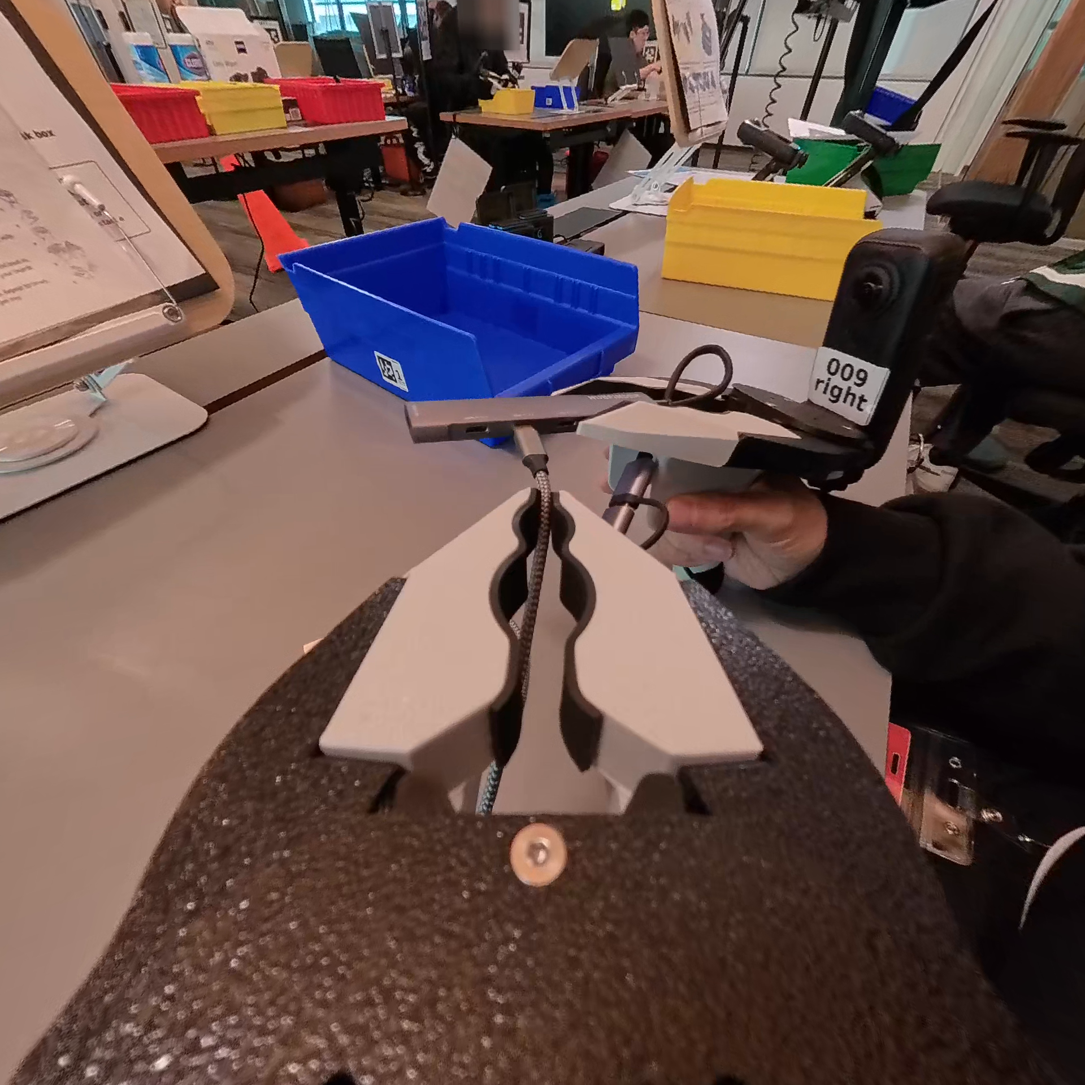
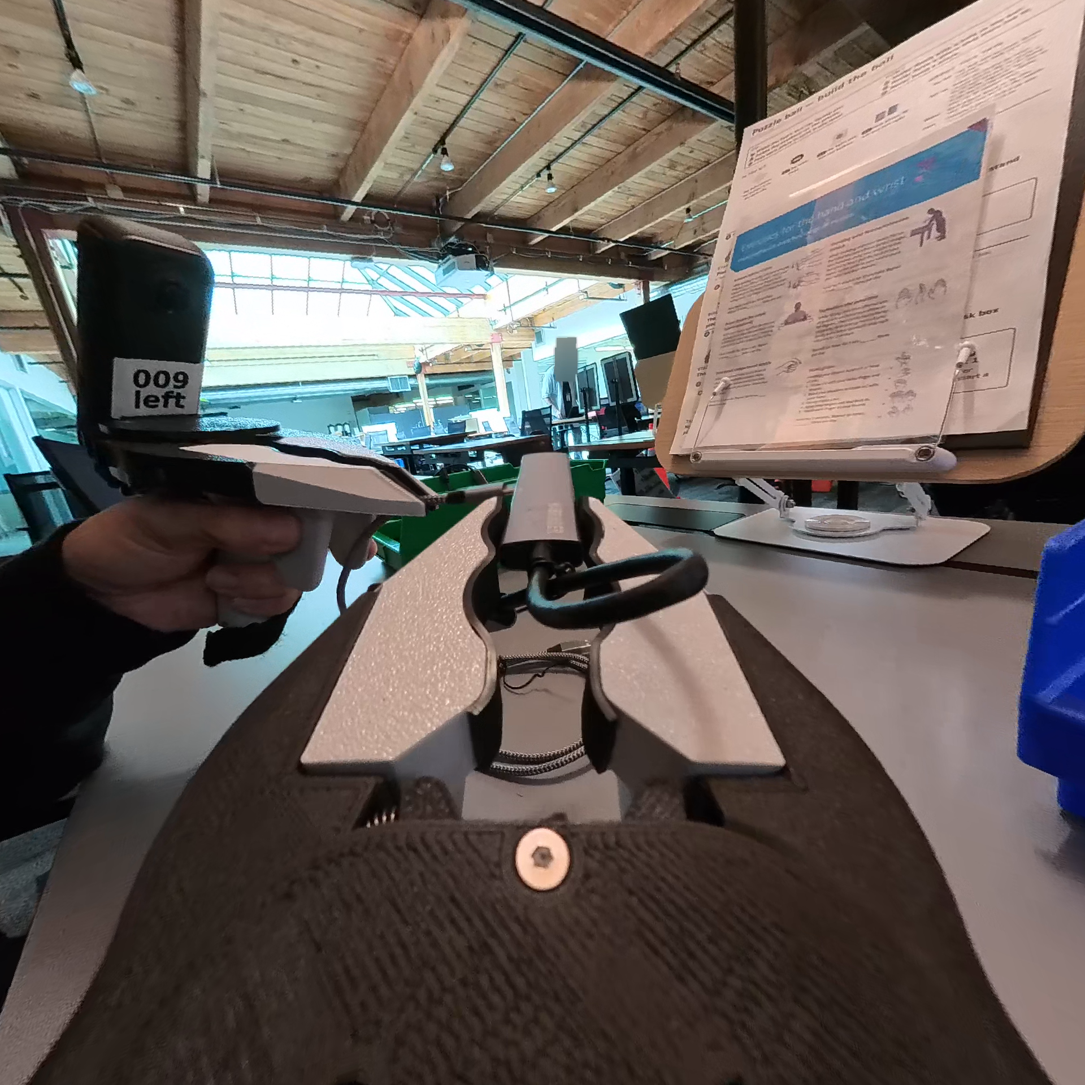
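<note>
My left gripper (image 1: 543,499) is shut on a grey braided cable (image 1: 537,563) just behind its metal plug (image 1: 531,449). The plug sits in the side of a slim grey hub (image 1: 499,418), held level above the grey table (image 1: 235,558). My right gripper (image 2: 540,505) is shut on that hub (image 2: 540,499) near its cable end, where a short black cable loop (image 2: 622,587) curls out. In the left wrist view the right gripper (image 1: 593,411) comes in from the right, held by a hand (image 1: 740,528). In the right wrist view the left gripper (image 2: 425,502) comes in from the left.
An open blue bin (image 1: 469,311) stands just behind the hub; its corner shows in the right wrist view (image 2: 1051,663). A yellow bin (image 1: 763,235) is farther back right. A document stand with printed sheets (image 1: 88,264) stands at the left on a white base (image 2: 851,531). My right fingertips sit around 5 cm from my left ones.
</note>
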A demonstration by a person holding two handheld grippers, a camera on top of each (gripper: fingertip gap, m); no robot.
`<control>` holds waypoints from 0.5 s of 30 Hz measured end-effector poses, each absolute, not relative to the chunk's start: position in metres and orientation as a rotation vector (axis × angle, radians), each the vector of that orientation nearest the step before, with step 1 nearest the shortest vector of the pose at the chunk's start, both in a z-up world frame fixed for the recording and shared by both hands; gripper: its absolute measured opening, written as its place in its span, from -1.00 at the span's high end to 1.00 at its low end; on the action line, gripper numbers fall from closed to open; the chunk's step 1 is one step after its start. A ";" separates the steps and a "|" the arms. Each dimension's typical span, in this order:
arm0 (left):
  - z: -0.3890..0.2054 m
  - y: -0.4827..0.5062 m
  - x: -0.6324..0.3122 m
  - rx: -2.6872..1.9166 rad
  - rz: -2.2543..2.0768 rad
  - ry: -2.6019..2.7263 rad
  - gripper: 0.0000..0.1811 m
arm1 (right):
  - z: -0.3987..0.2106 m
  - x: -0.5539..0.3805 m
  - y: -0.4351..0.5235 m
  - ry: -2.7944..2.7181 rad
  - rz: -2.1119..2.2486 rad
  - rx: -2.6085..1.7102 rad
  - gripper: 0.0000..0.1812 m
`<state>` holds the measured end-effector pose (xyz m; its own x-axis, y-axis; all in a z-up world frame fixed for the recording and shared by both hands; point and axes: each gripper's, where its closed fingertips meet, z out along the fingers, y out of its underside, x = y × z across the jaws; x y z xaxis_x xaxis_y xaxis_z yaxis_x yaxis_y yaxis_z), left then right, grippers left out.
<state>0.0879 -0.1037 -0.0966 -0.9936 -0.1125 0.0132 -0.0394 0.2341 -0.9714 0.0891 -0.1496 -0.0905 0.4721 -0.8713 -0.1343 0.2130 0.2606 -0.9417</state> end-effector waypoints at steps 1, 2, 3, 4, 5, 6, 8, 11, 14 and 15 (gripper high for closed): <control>-0.096 -0.104 0.089 -0.154 -1.901 2.413 0.99 | -0.091 0.089 -0.150 0.768 -0.842 -1.054 0.75; -0.096 -0.104 0.089 -0.152 -1.893 2.409 0.99 | -0.091 0.089 -0.149 0.767 -0.852 -1.059 0.75; -0.096 -0.103 0.090 -0.152 -1.886 2.399 0.99 | -0.091 0.090 -0.149 0.767 -0.867 -1.069 0.75; -0.095 -0.103 0.090 -0.152 -1.878 2.380 0.99 | -0.092 0.090 -0.148 0.770 -0.880 -1.083 0.75; -0.095 -0.103 0.091 -0.146 -1.862 2.363 0.99 | -0.093 0.091 -0.148 0.774 -0.893 -1.098 0.74; -0.094 -0.103 0.091 -0.132 -1.847 2.352 0.99 | -0.093 0.091 -0.146 0.773 -0.902 -1.105 0.75; -0.094 -0.104 0.092 -0.120 -1.819 2.319 0.99 | -0.089 0.091 -0.146 0.787 -0.921 -1.072 0.74; -0.095 -0.104 0.096 -0.111 -1.767 2.241 0.99 | -0.091 0.093 -0.146 0.809 -0.963 -1.087 0.74; -0.092 -0.107 0.098 -0.117 -1.787 2.157 0.97 | -0.088 0.093 -0.146 0.820 -0.988 -1.060 0.75; -0.093 -0.108 0.099 -0.114 -1.775 2.140 0.95 | -0.087 0.093 -0.142 0.813 -0.983 -1.058 0.75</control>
<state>0.0991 -0.1079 -0.0932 -0.9330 -0.2851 -0.2199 0.1634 0.2088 -0.9642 0.0927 -0.1423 -0.0872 0.3565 -0.9311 -0.0777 0.2505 0.1753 -0.9521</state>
